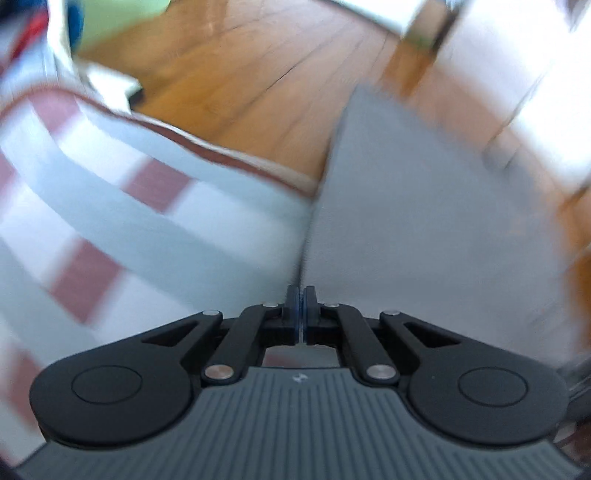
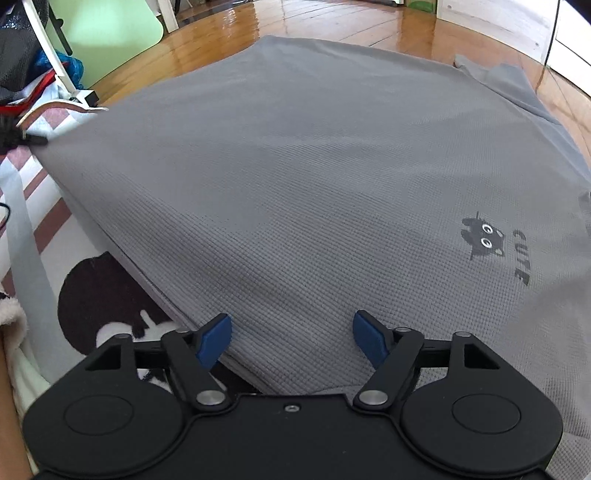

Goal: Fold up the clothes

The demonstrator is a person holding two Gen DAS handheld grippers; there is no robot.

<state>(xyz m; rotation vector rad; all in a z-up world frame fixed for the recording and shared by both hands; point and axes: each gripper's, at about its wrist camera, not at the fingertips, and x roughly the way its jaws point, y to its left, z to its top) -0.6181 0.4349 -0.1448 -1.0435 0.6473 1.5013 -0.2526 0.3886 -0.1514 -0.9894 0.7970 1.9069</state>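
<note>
A grey waffle-knit shirt (image 2: 314,177) lies spread over a checked mat (image 2: 40,221), with a small black cat print and the word CUTE (image 2: 484,236) on its right side. My right gripper (image 2: 293,341) is open, its blue pads (image 2: 216,341) just above the shirt's near hem. In the blurred left wrist view, my left gripper (image 1: 302,306) is shut on an edge of the grey shirt (image 1: 424,221), which rises to the right of its fingers. The right wrist view shows that left gripper (image 2: 22,138) pinching the shirt's far left corner.
The mat (image 1: 110,221) has white, grey and red-brown checks and a dark cartoon figure (image 2: 107,295). Wooden floor (image 2: 332,22) surrounds it. A white frame (image 2: 48,48), a green panel (image 2: 110,33) and bags stand far left; white furniture (image 2: 517,22) stands far right.
</note>
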